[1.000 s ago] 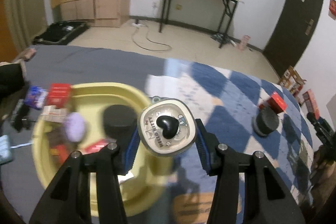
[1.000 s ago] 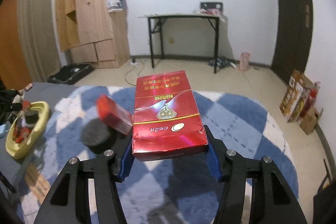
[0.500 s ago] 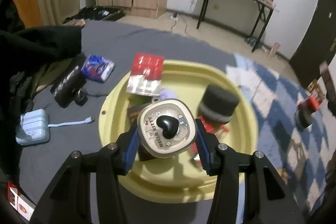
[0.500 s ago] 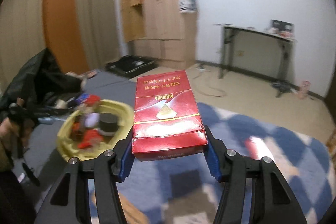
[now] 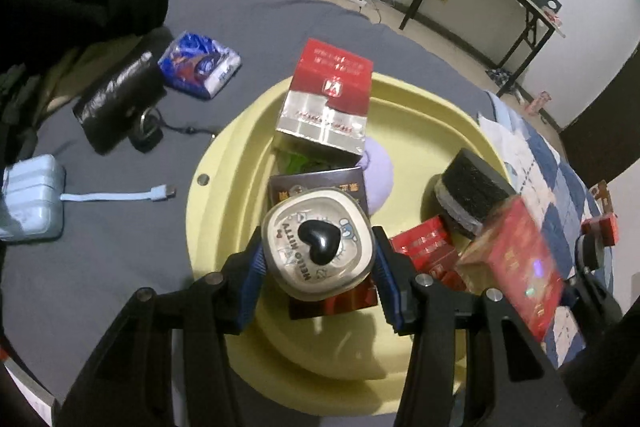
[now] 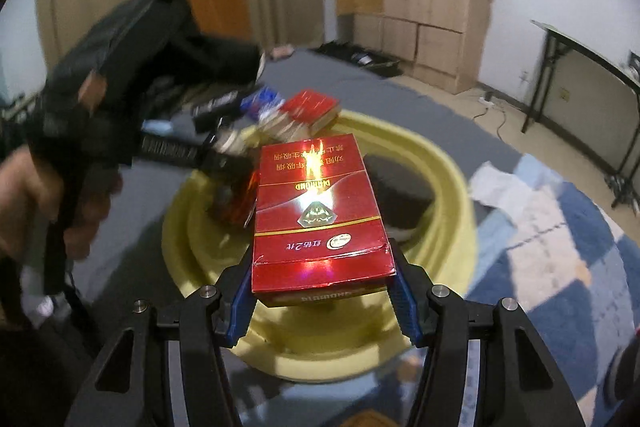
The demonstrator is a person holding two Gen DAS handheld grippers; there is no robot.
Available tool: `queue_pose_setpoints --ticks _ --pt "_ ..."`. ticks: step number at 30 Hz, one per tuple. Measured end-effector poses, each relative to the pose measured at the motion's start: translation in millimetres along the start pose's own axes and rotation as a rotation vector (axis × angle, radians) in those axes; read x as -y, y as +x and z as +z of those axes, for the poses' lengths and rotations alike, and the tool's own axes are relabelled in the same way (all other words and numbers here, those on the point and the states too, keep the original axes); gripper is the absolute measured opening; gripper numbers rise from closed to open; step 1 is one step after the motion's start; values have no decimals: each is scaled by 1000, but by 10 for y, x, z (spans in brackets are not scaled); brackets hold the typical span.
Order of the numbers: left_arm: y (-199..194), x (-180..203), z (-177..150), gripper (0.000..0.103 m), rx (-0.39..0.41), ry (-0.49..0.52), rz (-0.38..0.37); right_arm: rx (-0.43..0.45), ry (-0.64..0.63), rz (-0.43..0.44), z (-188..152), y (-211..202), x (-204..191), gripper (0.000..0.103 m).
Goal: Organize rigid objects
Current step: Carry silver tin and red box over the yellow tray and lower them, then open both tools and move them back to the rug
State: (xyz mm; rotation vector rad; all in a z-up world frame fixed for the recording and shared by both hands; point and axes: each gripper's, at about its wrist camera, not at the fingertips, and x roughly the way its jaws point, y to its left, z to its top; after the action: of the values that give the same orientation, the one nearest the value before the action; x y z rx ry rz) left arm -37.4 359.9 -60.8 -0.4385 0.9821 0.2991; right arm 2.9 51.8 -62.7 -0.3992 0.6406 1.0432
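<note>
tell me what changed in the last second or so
Both grippers carried their loads across to the yellow basin: the left gripper with the round tin now hangs over its contents, and the right gripper brought the red box over its rim. Nothing was let go; both grips stayed shut.

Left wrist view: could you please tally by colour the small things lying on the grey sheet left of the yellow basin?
Blue: 2, crinkly blue-and-white packet, pale blue case with cable
Black: 2, glossy flat pouch, small round gadget
Total: 4
</note>
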Motion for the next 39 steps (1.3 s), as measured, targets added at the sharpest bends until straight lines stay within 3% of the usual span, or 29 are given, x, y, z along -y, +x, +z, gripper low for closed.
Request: queue_pose_setpoints --ticks 5,12,15,16,17,19,22,26,30,39 --pt "70 -12 -3 51 -9 -22 3 -49 -42 4 73 203 -22 57" --pt "63 -52 -12 52 -1 -47 -3 -86 -5 31 171 446 -66 58" --pt "56 -47 20 67 13 -69 -19 -99 -9 43 176 491 -93 60" --pt "42 -43 22 78 18 -77 -33 -98 -7 45 160 476 -105 61" --pt "-1 -25 23 90 37 -80 -35 -94 -4 43 139 434 -94 68" --pt "-108 14 37 101 91 -74 -32 -76 8 49 128 375 -88 81" --pt "-262 55 63 103 162 -75 -75 -38 24 47 128 198 -53 97" --pt "-357 171 59 103 175 -36 -111 3 89 22 44 -81 91 100" --pt "-404 551 -8 103 178 59 -130 46 195 -43 -205 -536 432 103" --pt "-224 2049 -339 103 31 389 -265 115 483 -283 -1014 -1781 1817 103"
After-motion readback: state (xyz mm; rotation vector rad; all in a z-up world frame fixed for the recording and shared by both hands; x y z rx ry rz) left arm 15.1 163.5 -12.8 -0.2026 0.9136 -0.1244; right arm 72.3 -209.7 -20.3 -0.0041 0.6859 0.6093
